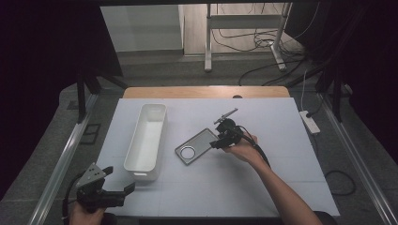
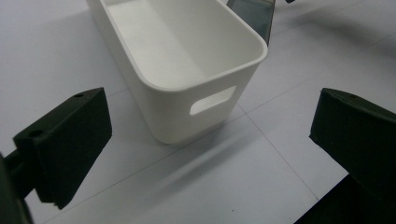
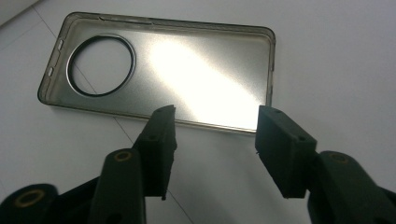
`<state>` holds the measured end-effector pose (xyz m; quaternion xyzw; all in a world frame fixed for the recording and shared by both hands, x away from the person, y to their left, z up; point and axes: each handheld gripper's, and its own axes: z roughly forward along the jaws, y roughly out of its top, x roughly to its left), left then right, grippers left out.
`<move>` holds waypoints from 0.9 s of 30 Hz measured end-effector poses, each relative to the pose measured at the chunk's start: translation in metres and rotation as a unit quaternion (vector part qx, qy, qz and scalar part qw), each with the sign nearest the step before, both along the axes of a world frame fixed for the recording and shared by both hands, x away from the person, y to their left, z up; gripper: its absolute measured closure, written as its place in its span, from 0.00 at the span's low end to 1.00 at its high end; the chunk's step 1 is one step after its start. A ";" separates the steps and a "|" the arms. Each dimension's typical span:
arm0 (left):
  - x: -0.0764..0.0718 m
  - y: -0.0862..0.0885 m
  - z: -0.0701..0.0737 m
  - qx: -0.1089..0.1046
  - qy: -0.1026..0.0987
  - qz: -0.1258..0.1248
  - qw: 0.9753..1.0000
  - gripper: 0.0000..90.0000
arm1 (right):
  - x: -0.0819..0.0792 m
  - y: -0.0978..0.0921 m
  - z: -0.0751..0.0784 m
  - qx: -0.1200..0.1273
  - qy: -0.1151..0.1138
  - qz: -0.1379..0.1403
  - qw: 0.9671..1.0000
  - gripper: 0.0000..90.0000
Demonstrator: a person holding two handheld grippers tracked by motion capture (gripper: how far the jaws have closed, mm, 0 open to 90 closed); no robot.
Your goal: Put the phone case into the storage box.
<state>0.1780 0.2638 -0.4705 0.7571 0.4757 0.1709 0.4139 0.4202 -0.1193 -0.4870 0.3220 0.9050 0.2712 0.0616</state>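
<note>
The phone case (image 1: 197, 146) is lying flat on the worktop (image 1: 263, 178), just right of the white bin (image 1: 146, 140). The right tongs (image 3: 212, 135) are hovering spread at its long edge; the left tongs (image 2: 210, 154) are gaping before the bin's near end.

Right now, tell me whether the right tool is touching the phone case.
Apart. In the right gripper view, the open right tool hovers short of the phone case; white table shows between its tips and the case's near edge.
</note>
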 end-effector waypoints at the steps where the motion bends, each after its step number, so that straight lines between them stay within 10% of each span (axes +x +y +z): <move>1: 0.000 0.000 0.000 0.000 0.000 0.000 1.000 0.00 | 0.001 0.001 -0.001 -0.003 -0.001 0.002 1.000 0.59; 19: 0.000 0.000 0.000 0.001 0.000 -0.001 1.000 0.00 | 0.014 0.016 -0.008 -0.023 0.003 0.022 0.999 0.99; 27: 0.000 0.000 0.000 0.001 0.001 -0.001 1.000 0.00 | 0.018 0.018 -0.013 -0.037 0.007 0.019 0.999 0.99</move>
